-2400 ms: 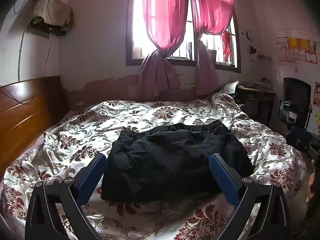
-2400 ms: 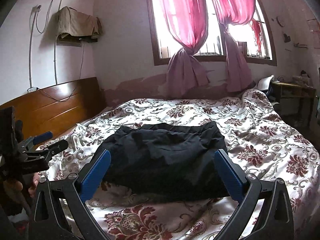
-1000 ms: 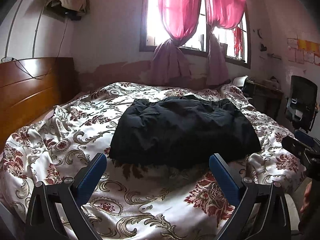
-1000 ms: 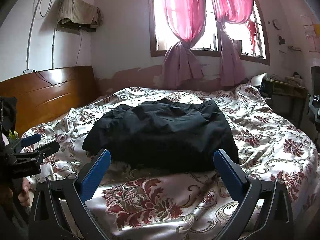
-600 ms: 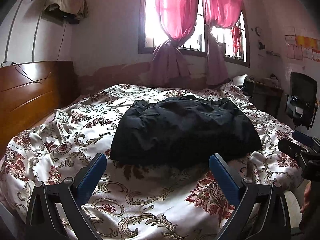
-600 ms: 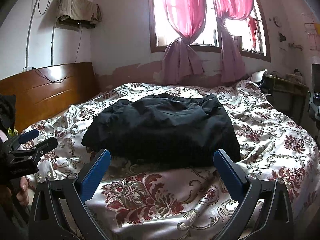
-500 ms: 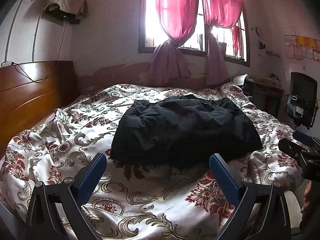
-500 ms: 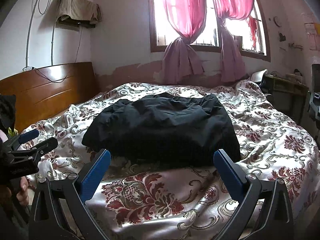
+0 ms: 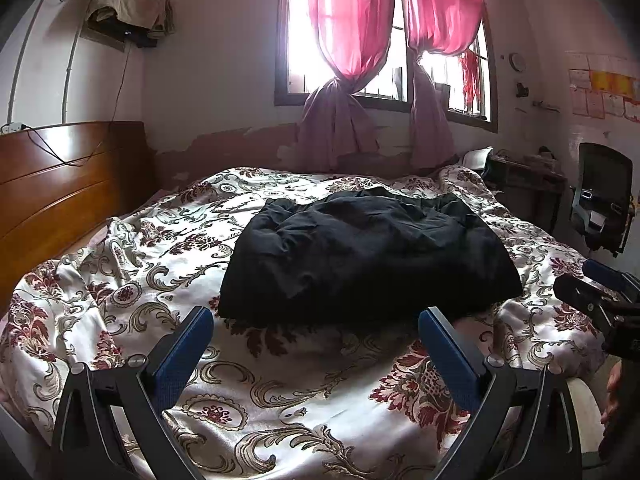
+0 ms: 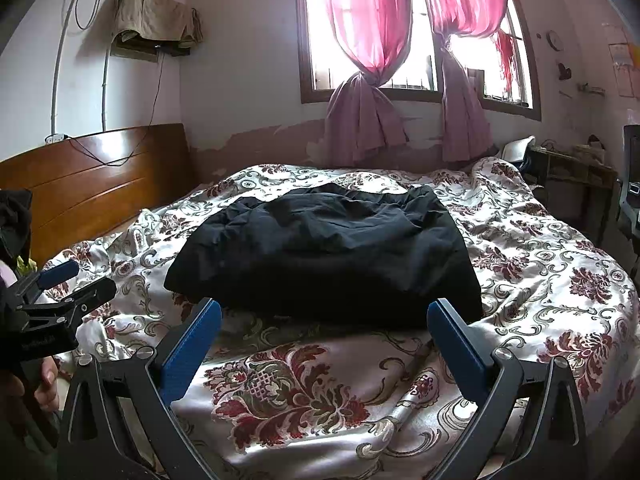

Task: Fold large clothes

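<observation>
On the bed (image 9: 120,288), mid-spread, lies a black garment (image 9: 368,256), folded into a rumpled rectangle. Near it, left hand-held gripper (image 9: 316,344) and right hand-held gripper (image 10: 324,336) hover, jaws spread, empty.

garment (image 9: 368,256) blk | bedspread (image 9: 120,288) wht w/ red floral + gold scrolls | curtains (image 9: 352,20) pink | headboard (image 9: 60,184) brn wood

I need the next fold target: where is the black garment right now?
In both wrist views the black garment lies mid-bed on the floral bedspread, ahead of both open grippers, headboard to its left.
</observation>
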Motion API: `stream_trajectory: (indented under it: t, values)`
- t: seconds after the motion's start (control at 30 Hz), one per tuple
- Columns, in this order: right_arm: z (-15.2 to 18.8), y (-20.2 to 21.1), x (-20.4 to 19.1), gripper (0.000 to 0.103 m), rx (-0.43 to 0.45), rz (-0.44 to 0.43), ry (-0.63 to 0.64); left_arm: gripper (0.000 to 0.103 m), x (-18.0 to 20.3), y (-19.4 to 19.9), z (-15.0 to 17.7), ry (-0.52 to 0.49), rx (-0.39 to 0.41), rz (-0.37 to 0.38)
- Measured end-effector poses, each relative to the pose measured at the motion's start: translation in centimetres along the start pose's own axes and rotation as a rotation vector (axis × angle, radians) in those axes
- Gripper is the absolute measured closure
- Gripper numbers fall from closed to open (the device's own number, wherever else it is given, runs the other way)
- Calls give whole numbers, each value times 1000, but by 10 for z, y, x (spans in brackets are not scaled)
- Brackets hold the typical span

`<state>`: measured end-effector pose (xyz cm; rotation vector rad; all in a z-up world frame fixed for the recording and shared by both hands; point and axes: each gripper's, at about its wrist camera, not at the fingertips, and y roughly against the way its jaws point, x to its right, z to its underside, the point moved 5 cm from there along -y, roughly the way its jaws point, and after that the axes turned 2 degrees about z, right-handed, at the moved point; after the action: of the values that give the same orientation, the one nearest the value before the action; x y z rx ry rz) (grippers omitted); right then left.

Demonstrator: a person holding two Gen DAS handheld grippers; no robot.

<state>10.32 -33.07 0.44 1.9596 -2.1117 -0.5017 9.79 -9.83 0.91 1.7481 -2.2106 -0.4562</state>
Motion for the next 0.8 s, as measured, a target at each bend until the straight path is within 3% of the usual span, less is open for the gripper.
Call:
stream_trajectory:
  t: [0.8]
  values:
    - [5,1,-1,2,-6,-6,3,0,0,0,0,-1,-1,1]
